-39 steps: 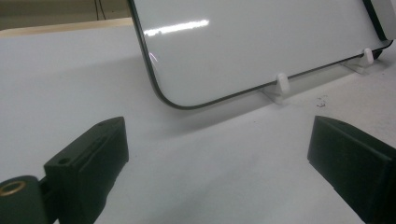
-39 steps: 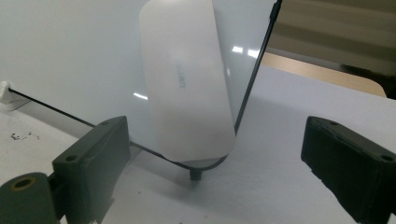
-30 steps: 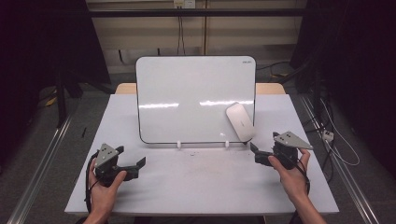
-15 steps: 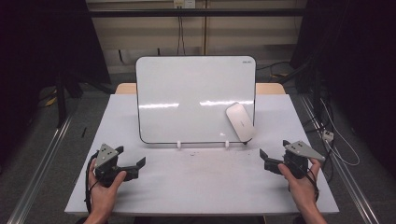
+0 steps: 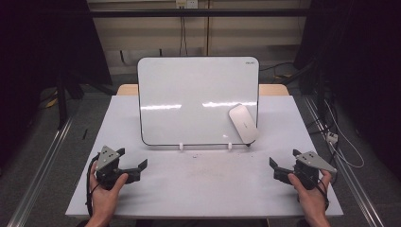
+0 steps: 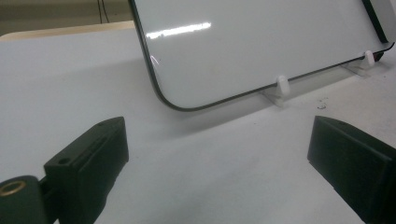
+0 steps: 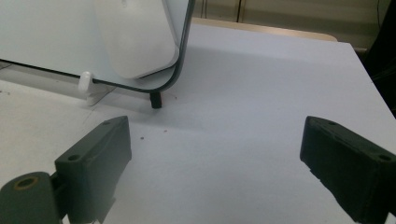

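Both grippers, left gripper (image 5: 134, 161) and right gripper (image 5: 282, 163), sit spread wide and empty. Looks like the approach stage; next the right one needs to reach the eraser (image 5: 243, 123) on the whiteboard (image 5: 189, 94).

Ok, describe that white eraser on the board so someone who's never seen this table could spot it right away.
Start at the whiteboard standing upright on clips in the middle of the white table. Look at its lower right corner: the eraser sits tilted against the board's face. It is a smooth, rounded white oblong, the one thing on the blank board.
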Motion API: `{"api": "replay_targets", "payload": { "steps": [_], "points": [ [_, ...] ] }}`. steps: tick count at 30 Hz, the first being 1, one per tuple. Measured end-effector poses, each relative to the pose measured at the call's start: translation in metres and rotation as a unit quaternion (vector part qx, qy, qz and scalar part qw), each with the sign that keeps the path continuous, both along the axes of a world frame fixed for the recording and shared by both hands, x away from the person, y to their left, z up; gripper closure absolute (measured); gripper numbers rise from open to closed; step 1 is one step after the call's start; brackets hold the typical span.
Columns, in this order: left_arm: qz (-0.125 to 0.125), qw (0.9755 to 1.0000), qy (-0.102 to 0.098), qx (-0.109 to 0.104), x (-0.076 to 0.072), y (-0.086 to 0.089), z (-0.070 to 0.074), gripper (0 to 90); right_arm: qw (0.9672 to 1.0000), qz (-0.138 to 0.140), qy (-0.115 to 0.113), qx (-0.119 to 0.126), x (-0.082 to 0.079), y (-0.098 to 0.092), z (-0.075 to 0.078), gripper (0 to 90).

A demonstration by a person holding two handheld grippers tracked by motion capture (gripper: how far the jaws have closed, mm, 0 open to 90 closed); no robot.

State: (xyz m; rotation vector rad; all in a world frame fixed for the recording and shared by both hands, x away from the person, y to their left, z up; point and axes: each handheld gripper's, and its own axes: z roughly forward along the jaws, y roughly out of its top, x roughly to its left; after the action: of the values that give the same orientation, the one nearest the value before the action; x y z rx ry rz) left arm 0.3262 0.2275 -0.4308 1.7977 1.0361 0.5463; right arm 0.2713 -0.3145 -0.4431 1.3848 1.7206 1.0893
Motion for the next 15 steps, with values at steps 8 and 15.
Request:
{"api": "replay_targets", "payload": {
  "steps": [8,15],
  "points": [
    [0.003,1.0000,0.000,-0.004,-0.0025,0.0006,-0.0001,5.5,0.9999,-0.003,-0.011,0.004,-0.0043,-0.0034,-0.0012,8.4],
    [0.006,1.0000,0.001,0.001,-0.0044,0.0034,0.0002,6.2,1.0000,-0.005,-0.005,0.002,-0.0061,-0.0040,-0.0062,8.2]
  ]
}}
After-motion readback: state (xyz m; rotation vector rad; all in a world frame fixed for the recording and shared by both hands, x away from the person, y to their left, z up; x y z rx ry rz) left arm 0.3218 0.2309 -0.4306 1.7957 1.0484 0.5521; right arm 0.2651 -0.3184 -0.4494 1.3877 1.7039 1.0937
